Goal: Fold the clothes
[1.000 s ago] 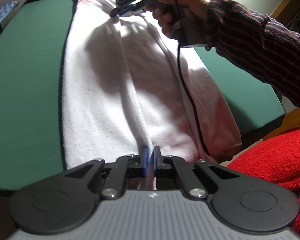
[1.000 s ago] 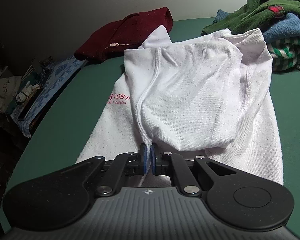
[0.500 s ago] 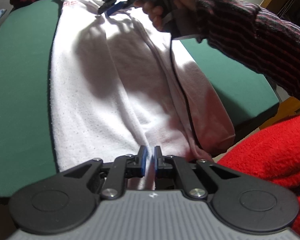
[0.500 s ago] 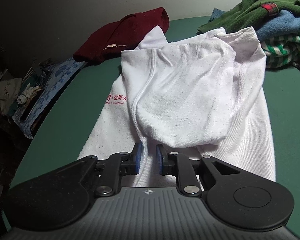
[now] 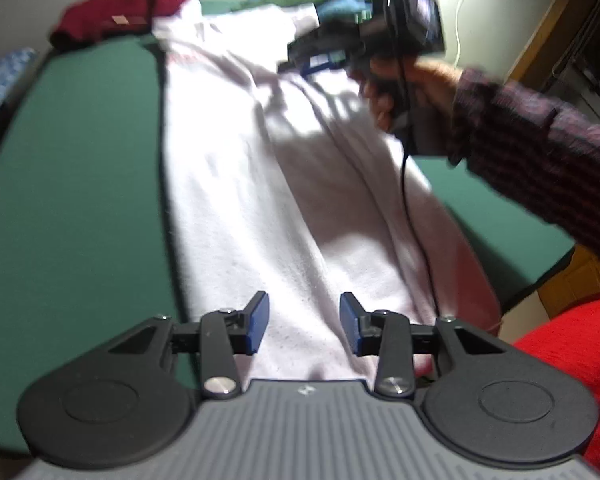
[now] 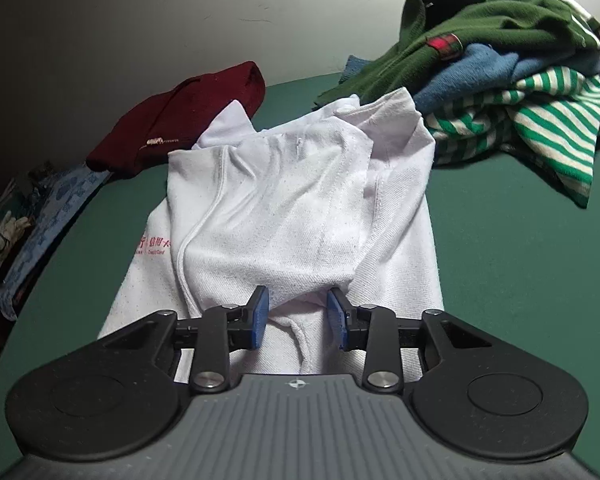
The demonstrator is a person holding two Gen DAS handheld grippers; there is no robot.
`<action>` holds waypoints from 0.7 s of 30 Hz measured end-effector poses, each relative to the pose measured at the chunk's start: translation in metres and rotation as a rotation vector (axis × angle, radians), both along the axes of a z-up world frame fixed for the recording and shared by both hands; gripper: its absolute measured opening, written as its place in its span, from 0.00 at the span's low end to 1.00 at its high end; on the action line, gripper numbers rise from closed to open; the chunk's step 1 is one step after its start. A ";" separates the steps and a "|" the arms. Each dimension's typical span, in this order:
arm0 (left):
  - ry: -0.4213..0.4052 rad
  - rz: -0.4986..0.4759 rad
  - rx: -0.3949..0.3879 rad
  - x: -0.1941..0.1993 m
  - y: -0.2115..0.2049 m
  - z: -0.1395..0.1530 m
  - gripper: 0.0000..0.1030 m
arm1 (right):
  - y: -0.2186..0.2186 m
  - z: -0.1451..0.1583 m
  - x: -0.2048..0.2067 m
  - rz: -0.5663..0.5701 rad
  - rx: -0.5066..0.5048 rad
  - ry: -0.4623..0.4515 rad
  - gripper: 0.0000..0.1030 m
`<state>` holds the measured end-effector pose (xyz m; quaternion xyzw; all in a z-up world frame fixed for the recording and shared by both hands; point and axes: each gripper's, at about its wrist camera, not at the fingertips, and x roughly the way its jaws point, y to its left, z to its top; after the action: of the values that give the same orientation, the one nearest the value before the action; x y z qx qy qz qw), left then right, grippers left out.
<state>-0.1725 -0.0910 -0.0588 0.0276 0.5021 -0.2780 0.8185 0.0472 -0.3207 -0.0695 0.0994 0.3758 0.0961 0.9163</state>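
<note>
A white shirt (image 5: 260, 184) lies stretched along the green tabletop (image 5: 80, 160), its hem end at the near edge and its collar end toward the far edge. One side of it is folded over the middle, so a doubled panel with a seam line runs down its length; small red print shows on the lower layer beside that fold in the right wrist view.

The left hand-held gripper (image 5: 303, 322) hangs over the hem end of the shirt at the near edge. Its jaws have just been opening and now stand apart, the blue pads clear of the cloth, with the fabric lying loose below and between them.

The right hand-held gripper (image 6: 296, 317) is over the folded panel nearer the far edge, held in a hand (image 5: 412, 88) with a dark striped sleeve (image 5: 540, 160); a black cable hangs from it across the shirt. Its jaws have also just been opening and are parted, with a rumpled ridge of the white fabric between the pads but not pinched.

At the far edge a dark red garment (image 6: 184, 116) lies touching the shirt's collar end. At the far right corner sits a pile of clothes (image 6: 500, 68): green, blue and green-and-white striped pieces. A bright red fabric (image 5: 572, 360) shows off the near right corner.
</note>
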 end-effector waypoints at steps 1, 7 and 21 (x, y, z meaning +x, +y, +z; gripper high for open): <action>-0.002 -0.022 0.002 0.002 -0.002 -0.003 0.38 | -0.003 0.003 -0.002 -0.003 0.019 -0.004 0.09; 0.012 -0.170 -0.042 0.003 -0.007 -0.005 0.62 | -0.017 0.020 -0.003 -0.111 -0.003 -0.046 0.37; 0.048 -0.422 -0.095 0.025 -0.005 -0.003 0.54 | -0.013 0.000 0.013 -0.187 -0.056 0.029 0.06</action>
<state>-0.1473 -0.0963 -0.0618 0.0870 0.4908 -0.4672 0.7302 0.0606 -0.3337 -0.0697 0.1099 0.3806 -0.0017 0.9182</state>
